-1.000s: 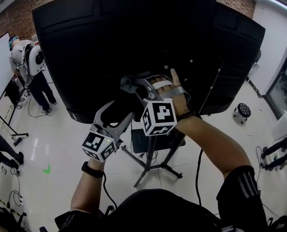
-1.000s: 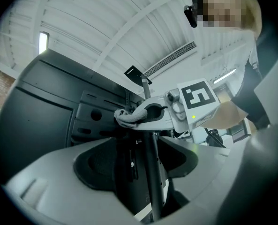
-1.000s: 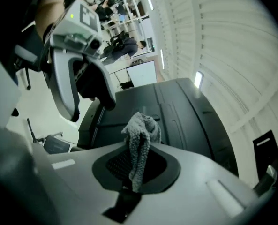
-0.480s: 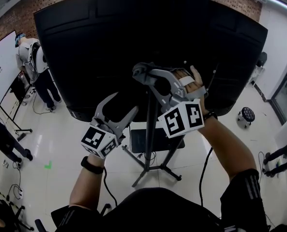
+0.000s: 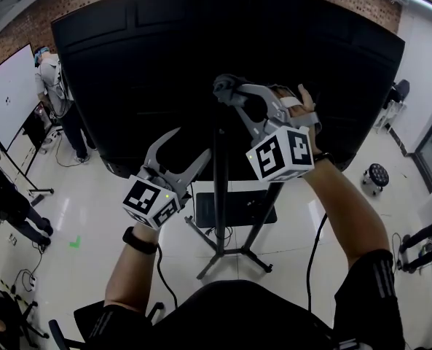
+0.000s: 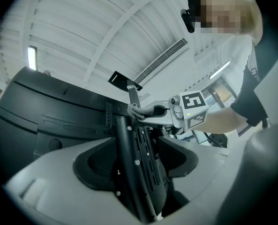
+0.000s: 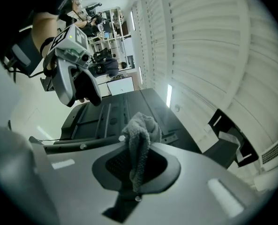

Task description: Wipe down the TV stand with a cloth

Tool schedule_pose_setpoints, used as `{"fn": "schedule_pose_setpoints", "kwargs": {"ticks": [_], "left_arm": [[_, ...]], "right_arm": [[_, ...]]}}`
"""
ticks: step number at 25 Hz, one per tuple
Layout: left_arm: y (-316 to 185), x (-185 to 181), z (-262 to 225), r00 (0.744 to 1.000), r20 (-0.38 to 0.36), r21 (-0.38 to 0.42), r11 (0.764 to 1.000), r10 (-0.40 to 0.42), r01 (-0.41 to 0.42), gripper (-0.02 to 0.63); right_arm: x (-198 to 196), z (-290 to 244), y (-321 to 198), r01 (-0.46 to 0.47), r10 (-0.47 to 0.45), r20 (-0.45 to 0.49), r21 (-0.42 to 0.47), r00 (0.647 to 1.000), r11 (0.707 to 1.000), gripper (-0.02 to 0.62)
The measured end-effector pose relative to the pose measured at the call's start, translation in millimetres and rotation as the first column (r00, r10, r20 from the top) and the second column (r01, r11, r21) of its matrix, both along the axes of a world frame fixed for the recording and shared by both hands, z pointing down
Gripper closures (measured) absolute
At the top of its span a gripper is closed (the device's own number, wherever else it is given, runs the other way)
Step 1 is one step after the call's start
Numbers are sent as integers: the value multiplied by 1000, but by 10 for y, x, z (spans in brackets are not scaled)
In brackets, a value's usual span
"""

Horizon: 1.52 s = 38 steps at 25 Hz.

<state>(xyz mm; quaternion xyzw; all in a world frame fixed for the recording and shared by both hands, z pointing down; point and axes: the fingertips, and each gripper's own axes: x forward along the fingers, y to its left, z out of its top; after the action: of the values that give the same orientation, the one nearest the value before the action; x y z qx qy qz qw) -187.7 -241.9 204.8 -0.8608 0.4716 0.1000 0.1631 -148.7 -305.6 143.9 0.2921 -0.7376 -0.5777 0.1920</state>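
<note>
The right hand-held gripper point(image 5: 228, 90) is pinching a grey cloth point(image 7: 139, 142), which hangs bunched between its closed jaws. It is held high against the upright pole point(image 5: 220, 184) of the TV stand point(image 5: 234, 256), just behind the black back of the TV point(image 5: 143, 64). The left hand-held gripper point(image 5: 189, 149) sits lower and beside it with its jaws spread. The pole stands in line with its gap, but nothing is clamped.

The step in hand looks like wiping the top of the pole. Next, the cloth probably needs to be pressed to the pole and drawn down its length, and the grip must stay firm enough that the cloth doesn't slip out.

In the way further down are a dark tray point(image 5: 239, 208) fixed across the pole, the screw heads and slotted bracket on the pole, and a cable point(image 5: 310, 246) trailing to the floor point(image 5: 114, 224). A person point(image 5: 55, 86) and a wheeled stool point(image 5: 376, 178) stand well apart from the work.
</note>
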Motion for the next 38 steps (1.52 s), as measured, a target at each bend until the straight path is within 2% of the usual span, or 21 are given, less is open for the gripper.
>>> {"fn": "schedule_pose_setpoints", "kwargs": {"ticks": [11,24,28,34,38], "left_arm": [[-96,79,285,999,12,-64,997,-47,48,316],[12,48,570,997,26,-102,992,-66,68,316],[16,123,668,999,25,-140,989,-38,41,316],[11,163,835,1000,19,-179,984,-9,12,316],[-14,154,948,1000,21,-177,984,7,-3,316]], "right_arm": [[-46,539,-190,6,-16,-105,-100,994,995,569],[-54,1153,-183,14,-42,-135,-202,990,979,568],[-58,1350,-176,6,-38,-141,-223,989,975,568],[-92,1631,-134,-5,-44,-199,-241,979,971,569],[-111,1822,-101,-19,-44,-224,-274,974,962,568]]}}
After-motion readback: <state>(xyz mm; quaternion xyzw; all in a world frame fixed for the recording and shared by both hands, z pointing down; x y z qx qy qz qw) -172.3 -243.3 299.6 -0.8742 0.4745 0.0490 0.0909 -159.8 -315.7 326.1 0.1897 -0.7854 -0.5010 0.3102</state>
